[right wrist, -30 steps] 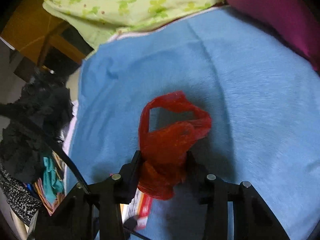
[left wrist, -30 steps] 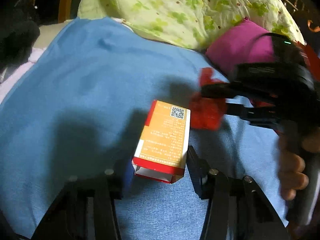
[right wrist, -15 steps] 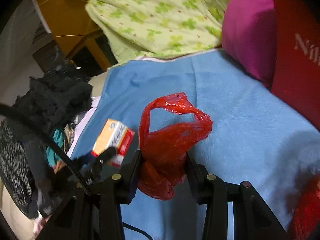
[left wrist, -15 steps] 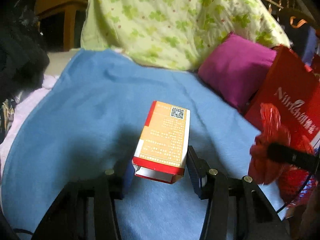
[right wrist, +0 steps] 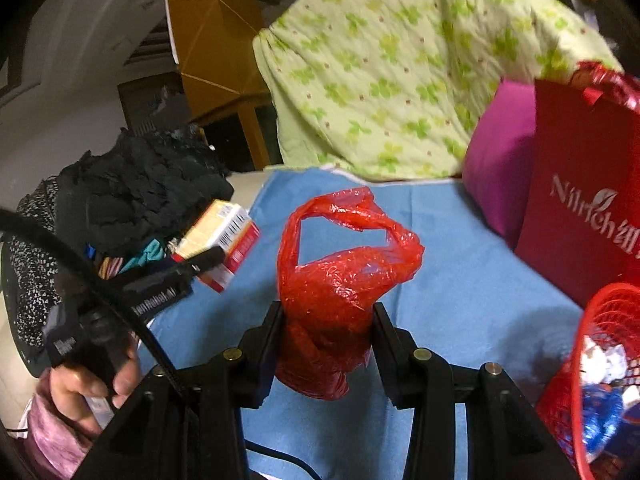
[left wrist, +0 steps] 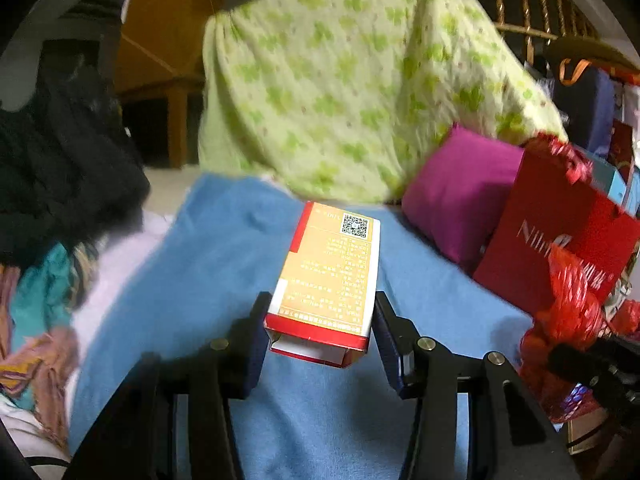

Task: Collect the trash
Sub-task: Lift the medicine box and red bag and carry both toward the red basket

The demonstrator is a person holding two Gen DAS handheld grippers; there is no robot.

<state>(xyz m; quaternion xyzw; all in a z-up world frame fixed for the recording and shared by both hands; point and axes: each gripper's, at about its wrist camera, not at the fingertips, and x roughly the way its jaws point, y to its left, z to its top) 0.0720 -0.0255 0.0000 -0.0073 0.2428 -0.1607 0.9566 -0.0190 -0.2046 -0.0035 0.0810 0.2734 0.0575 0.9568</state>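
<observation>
Blue blanket (left wrist: 208,280) covers the bed, with one dark heap of clothes (right wrist: 132,196) at its left edge, one green-patterned quilt (left wrist: 340,92) bunched behind, one magenta pillow (left wrist: 460,196) and one red paper bag (right wrist: 584,184) standing to the right. One red mesh basket (right wrist: 600,328) (some scraps inside) sits at the far right. Two pieces of trash are held above the blanket. The left gripper (left wrist: 320,336) is clamped on one orange-and-red carton (left wrist: 328,272), gripped at its near end and pointing away; a hand (right wrist: 92,384) wraps its handle. The right gripper (right wrist: 326,336) pinches one crumpled red plastic bag (right wrist: 340,280), whose handle loop rises above the fingers, angled slightly downward.
</observation>
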